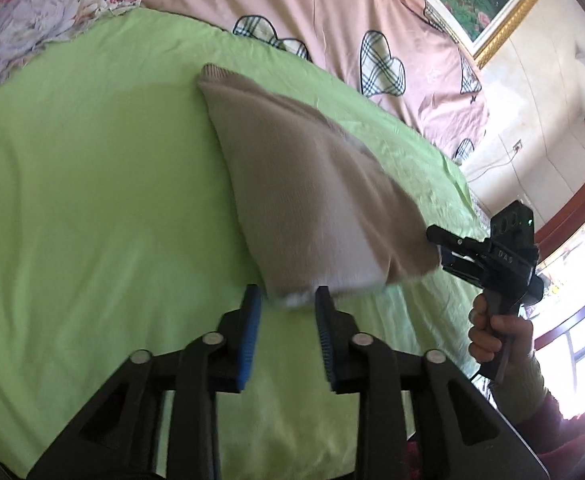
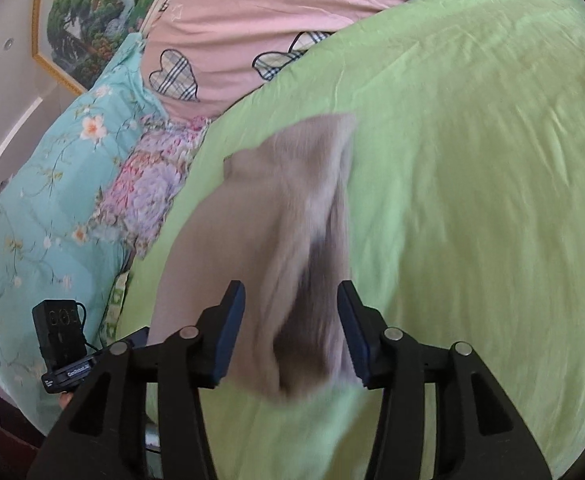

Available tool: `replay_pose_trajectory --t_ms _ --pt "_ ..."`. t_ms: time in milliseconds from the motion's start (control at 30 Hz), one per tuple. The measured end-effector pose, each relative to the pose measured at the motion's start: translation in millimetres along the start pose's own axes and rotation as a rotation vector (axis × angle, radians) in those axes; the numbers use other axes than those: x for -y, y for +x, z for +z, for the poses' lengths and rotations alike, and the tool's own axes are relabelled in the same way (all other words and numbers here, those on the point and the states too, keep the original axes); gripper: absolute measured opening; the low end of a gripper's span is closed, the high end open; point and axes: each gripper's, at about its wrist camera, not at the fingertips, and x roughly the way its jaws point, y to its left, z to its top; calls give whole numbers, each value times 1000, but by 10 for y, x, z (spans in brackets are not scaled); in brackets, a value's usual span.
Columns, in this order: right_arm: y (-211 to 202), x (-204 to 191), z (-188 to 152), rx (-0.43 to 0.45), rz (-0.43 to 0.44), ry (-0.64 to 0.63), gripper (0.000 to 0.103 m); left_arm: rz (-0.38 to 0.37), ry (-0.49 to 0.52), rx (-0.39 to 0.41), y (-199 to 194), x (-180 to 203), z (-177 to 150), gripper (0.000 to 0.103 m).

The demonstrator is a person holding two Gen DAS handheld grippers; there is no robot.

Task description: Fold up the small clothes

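Between my left gripper's (image 1: 288, 300) parted blue pads lay the near hem of a beige knit garment (image 1: 304, 184), apparently untouched; my right gripper (image 2: 292, 332) also stood open, a fold between its jaws, unpressed. Garment: spread on the green bedsheet (image 1: 92, 200). Judged light, soft, floppy; best pinched at hem corners.

Light green wrinkled bedsheet (image 1: 92, 208) covers the bed. Behind it a pink quilt with plaid heart patches (image 1: 332, 12), touching the sheet's far edge. Purple-pink floral fabric (image 2: 148, 184) beside a turquoise blossom-print pillow (image 2: 52, 208). Gold-framed landscape painting (image 2: 80, 24) on the pale wall. Red-framed window (image 1: 584, 300), bright.
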Motion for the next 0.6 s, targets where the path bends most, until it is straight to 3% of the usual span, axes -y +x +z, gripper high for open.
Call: replay_pose_trajectory --t_ms 200,333,433,500,567,600 --pt "38 -17 -167 -17 8 -7 51 76 44 -5 264 205 -64 32" --pt "50 -83 -177 -13 21 -27 51 110 49 38 352 324 -7 46" --pt "71 -138 -183 -11 20 -49 51 167 6 60 464 308 15 46" --pt "109 -158 -190 -12 30 -56 51 247 -11 58 551 259 -1 46" --pt "165 -171 -196 -28 26 -60 51 264 -29 70 540 206 -8 48" --pt "177 -188 -198 -29 23 -67 38 273 -44 85 496 188 -4 48"
